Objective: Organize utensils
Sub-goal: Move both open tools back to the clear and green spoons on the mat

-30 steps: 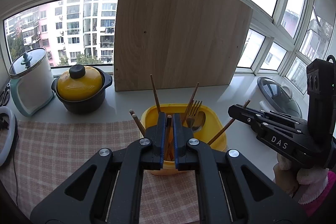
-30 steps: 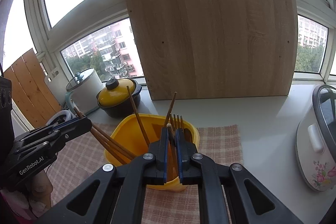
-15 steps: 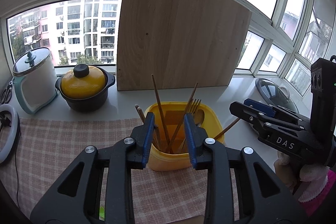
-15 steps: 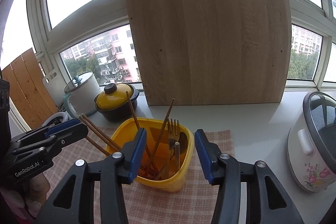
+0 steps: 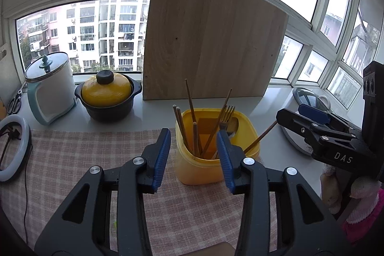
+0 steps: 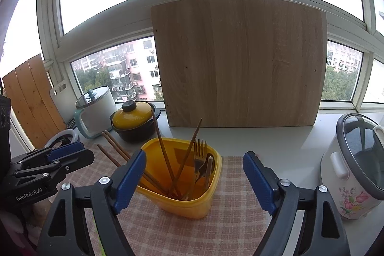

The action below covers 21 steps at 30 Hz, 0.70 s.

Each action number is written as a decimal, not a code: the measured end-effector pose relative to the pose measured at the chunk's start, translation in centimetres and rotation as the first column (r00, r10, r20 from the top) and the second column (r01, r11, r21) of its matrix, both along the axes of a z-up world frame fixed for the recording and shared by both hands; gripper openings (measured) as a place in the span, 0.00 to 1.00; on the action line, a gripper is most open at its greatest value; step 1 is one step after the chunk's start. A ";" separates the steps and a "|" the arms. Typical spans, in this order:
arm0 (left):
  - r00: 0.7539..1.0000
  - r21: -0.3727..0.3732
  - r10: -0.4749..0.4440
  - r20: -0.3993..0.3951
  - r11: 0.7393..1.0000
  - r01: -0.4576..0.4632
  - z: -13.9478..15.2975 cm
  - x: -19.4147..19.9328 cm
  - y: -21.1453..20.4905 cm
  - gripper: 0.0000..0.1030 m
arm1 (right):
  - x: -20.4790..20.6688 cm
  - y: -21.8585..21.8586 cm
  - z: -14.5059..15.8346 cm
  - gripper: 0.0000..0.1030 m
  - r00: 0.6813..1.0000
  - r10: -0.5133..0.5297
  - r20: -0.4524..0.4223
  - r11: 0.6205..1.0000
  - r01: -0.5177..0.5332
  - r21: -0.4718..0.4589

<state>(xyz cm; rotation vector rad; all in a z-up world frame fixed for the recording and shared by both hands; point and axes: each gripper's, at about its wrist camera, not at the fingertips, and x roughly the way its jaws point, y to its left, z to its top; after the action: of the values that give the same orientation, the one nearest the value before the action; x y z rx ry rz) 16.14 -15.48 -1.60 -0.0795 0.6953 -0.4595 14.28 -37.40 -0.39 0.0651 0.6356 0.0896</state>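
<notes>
On the checked cloth [image 5: 72, 160] by the window, both grippers [image 5: 193, 155] [image 6: 194, 179], clamped shut a second ago, are now spread wide; chopsticks [image 6: 163, 155] and fork [image 6: 200, 152] are left in the yellow tub [image 6: 206, 198], apparently delivered.

— What carries everything here?
— A pale counter [image 6: 276, 143] under the windows, its near part covered by a checked cloth [image 6: 228, 220].
— What sits on the cloth?
— A yellow tub [image 6: 192, 203] of utensils.
— And on the bare counter?
— At the far left a white jug [image 5: 51, 90] and a yellow-lidded pot [image 5: 108, 97]; far centre a wooden board [image 6: 240, 64] leaning on the window; at the right a flowered cooker [image 6: 352, 174].
</notes>
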 end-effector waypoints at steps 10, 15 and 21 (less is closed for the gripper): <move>1.000 0.013 0.024 0.008 1.000 -0.024 -0.3 -1.6 2.2 0.61 | -1.1 0.8 0.3 1.00 1.000 -0.018 0.017 1.000 0.019 -0.024; 0.999 0.024 0.033 -0.007 0.999 -0.033 -0.6 -2.1 3.8 0.65 | -1.4 1.2 0.3 1.00 1.000 -0.003 0.014 1.000 0.004 -0.027; 0.996 0.032 0.082 -0.036 0.996 -0.081 -1.3 -2.4 6.8 0.66 | -2.2 1.6 0.4 1.00 1.000 0.017 0.022 0.999 -0.016 -0.030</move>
<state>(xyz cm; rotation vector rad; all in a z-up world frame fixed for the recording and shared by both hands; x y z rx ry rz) 13.70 -8.68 -2.94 -0.0873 0.7328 -0.3696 12.09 -35.75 0.00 0.0297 0.6157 0.0963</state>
